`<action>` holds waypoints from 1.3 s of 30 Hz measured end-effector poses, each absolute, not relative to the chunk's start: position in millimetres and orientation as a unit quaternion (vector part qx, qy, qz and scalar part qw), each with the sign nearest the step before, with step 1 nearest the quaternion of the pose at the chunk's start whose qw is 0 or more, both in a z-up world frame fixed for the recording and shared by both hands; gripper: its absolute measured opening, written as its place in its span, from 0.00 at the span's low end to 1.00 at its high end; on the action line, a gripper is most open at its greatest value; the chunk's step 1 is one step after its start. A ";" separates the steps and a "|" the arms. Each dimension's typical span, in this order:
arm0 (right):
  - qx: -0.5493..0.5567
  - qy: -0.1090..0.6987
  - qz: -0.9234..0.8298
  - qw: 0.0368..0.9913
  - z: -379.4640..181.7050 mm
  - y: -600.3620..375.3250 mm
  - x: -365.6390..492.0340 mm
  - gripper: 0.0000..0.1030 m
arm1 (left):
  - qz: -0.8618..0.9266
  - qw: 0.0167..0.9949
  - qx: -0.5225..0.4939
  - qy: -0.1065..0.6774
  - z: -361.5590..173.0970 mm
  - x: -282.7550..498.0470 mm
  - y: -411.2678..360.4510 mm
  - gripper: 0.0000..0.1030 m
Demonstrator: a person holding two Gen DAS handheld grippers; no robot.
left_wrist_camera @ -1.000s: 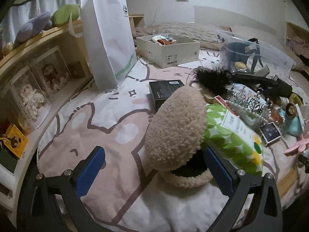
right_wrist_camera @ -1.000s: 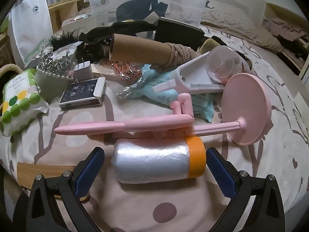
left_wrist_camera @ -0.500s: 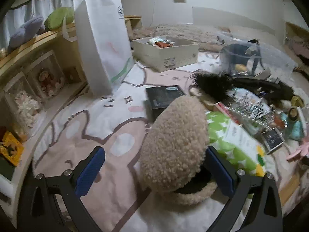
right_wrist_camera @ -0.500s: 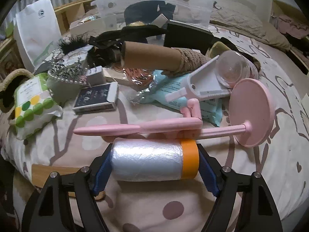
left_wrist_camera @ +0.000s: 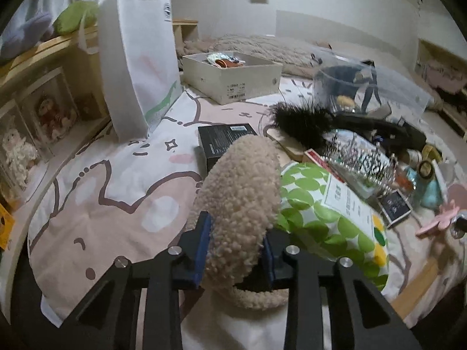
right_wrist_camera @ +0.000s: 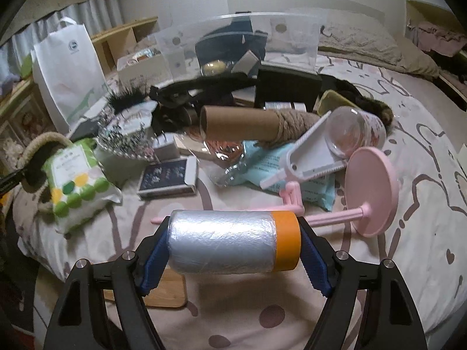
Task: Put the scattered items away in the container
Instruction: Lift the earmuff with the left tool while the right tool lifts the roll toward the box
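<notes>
Two grippers: left gripper closing on one fleece pouch, right gripper round one film roll.

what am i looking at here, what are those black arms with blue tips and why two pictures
They are two hand-held grabbers, one in each of a person's hands, each carrying a camera that looks out along its two fingers. So each picture is one grabber's own view of a cluttered bed.

The left gripper is closing its fingers on a fluffy beige bag. The right gripper holds a plastic-wrapped roll with an orange end.

Also on the bed: a green-dotted packet, a pink stand, a cardboard tube, a white paper bag and a clear plastic bin.
</notes>
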State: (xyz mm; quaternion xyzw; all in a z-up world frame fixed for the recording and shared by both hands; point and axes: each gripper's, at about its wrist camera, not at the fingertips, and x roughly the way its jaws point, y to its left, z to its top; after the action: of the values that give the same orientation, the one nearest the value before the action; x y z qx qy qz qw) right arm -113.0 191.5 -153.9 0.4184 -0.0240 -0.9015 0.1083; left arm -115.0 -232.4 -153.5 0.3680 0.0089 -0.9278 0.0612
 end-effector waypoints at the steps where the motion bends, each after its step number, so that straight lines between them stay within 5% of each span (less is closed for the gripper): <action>1: 0.415 -0.026 -0.903 0.112 -150.7 191.4 -112.6 0.78 | -0.929 0.061 0.365 0.012 -151.5 -113.7 -233.2 0.29; 39: 0.372 -0.053 -0.915 0.146 -109.9 195.3 -110.4 0.77 | -0.955 0.108 0.271 0.049 -71.6 -70.7 -266.3 0.27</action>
State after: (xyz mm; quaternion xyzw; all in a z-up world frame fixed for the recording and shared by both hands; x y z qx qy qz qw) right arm -110.4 195.3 -109.9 0.3716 -0.0526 -0.9154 0.1458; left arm -70.7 -266.3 -71.6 0.2713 0.0486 -0.9552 0.1078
